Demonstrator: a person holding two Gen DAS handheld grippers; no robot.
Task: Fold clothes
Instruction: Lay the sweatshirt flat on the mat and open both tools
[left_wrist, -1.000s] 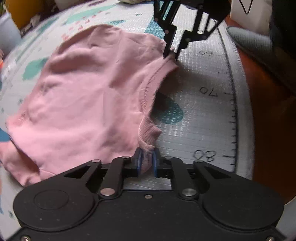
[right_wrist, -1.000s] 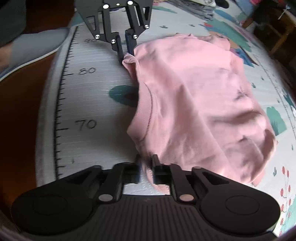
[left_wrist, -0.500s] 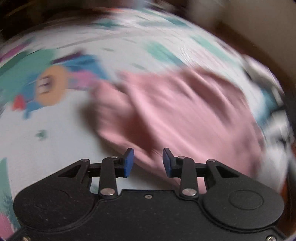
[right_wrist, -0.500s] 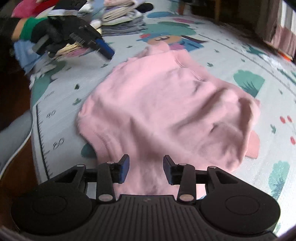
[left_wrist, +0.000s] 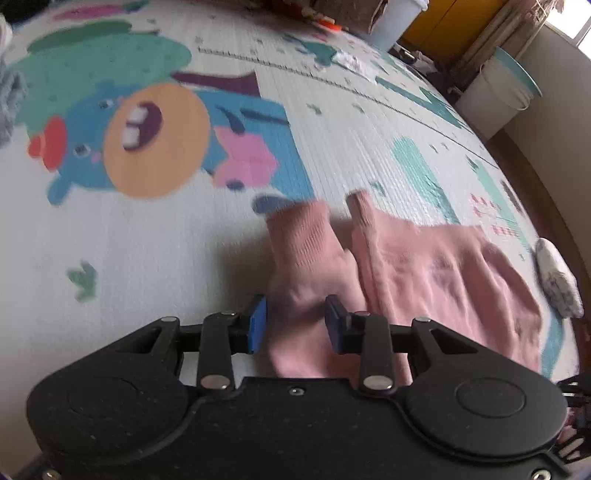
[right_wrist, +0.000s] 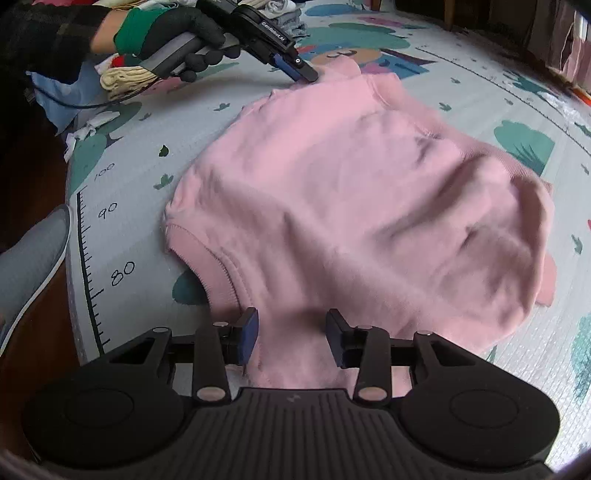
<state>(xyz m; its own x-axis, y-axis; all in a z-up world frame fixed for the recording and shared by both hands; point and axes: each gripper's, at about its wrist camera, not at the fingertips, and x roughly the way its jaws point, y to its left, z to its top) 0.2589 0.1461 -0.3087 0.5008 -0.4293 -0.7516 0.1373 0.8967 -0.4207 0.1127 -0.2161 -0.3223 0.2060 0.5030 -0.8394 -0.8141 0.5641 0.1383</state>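
Observation:
A pink sweater (right_wrist: 351, 192) lies spread on the printed play mat (right_wrist: 122, 206). In the left wrist view one ribbed sleeve cuff (left_wrist: 303, 236) points away from me beside the sweater's body (left_wrist: 436, 273). My left gripper (left_wrist: 295, 325) hovers open over that sleeve, which runs between the blue pads without being pinched. The right wrist view shows the left gripper (right_wrist: 308, 75) at the far side, held by a black-gloved hand (right_wrist: 192, 33). My right gripper (right_wrist: 291, 332) is open over the near edge of the sweater, beside the ribbed collar (right_wrist: 221, 273).
A pile of folded clothes (right_wrist: 125, 79) sits at the mat's far left. A grey slipper (right_wrist: 29, 258) rests on the wooden floor by the ruler markings (right_wrist: 110, 236). A white bucket (left_wrist: 495, 92) and a crumpled pale cloth (left_wrist: 557, 280) lie beyond the sweater.
Both grippers let go of the sweater's neckline and opened. The left one swung across to the far sleeve and rolled; the right one stayed near the collar, now looking across the whole sweater.

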